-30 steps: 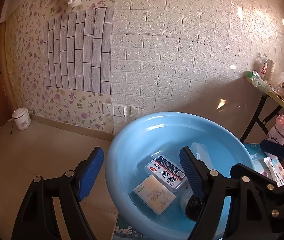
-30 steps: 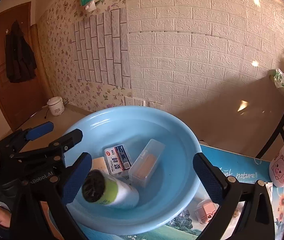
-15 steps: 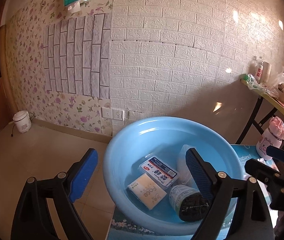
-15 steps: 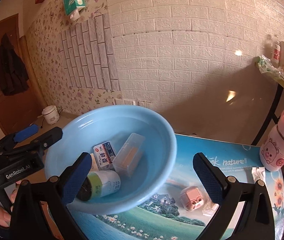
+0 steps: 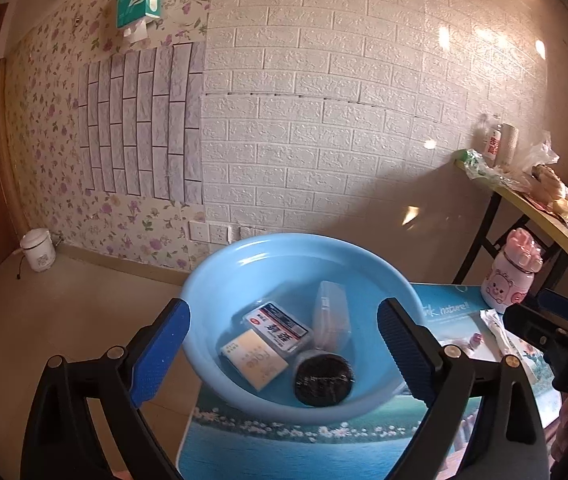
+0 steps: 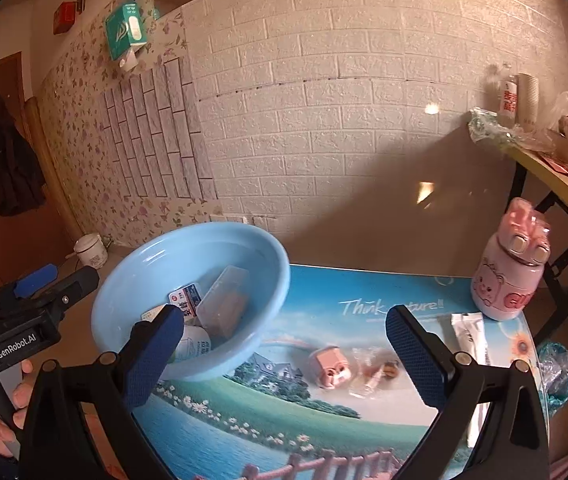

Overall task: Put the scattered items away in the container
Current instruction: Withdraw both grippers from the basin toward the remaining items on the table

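Left gripper: jaws wide apart, nothing between them, held over the near rim of the blue basin.

Basin sits at the left end of the printed table mat. Contents, left to right in the left wrist view: cream soap box; flat box with a red-and-blue label, touching the soap box; black-capped bottle lying on its side, cap toward the camera; clear plastic case just behind the bottle.

Right gripper: jaws wide apart, empty, above the mat to the right of the basin.

Loose on the mat beyond it: small pink house-shaped item; a clear wrapped packet just beside it; white sachet further right.

Pink cartoon bottle stands upright at the mat's far right corner, near the sachet.
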### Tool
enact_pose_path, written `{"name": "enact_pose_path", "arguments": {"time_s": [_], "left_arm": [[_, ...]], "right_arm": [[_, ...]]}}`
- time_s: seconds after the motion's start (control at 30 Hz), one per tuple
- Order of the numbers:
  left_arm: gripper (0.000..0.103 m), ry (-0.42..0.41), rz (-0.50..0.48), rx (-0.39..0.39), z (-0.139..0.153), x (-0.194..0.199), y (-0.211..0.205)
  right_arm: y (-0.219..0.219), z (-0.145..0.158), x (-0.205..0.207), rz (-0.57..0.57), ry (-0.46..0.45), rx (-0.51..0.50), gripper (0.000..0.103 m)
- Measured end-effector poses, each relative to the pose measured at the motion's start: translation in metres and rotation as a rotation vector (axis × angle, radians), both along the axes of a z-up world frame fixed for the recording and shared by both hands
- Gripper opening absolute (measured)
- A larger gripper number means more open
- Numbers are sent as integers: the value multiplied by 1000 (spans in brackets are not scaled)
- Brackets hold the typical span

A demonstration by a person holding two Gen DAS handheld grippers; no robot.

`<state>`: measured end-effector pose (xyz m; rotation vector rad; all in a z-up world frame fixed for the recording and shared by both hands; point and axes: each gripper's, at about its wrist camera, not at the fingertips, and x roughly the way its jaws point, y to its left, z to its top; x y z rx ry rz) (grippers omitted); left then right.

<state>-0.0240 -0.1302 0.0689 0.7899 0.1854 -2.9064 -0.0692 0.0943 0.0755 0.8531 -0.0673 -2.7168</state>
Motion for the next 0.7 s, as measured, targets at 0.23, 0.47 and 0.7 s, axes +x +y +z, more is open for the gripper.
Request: {"name": "enact_pose_path", "arguments": {"time_s": [0.23, 0.47, 0.7], "left_arm": [[97, 10, -58, -26, 1, 17, 46], [99, 21, -140, -33, -12, 41, 100], [100, -20, -231, -54, -21, 39, 137]], "right_arm": [[35, 1, 32, -37, 22, 18, 102], [86, -26, 70, -141, 21, 32, 102], [133, -51, 78, -238, -54, 19, 102]]}}
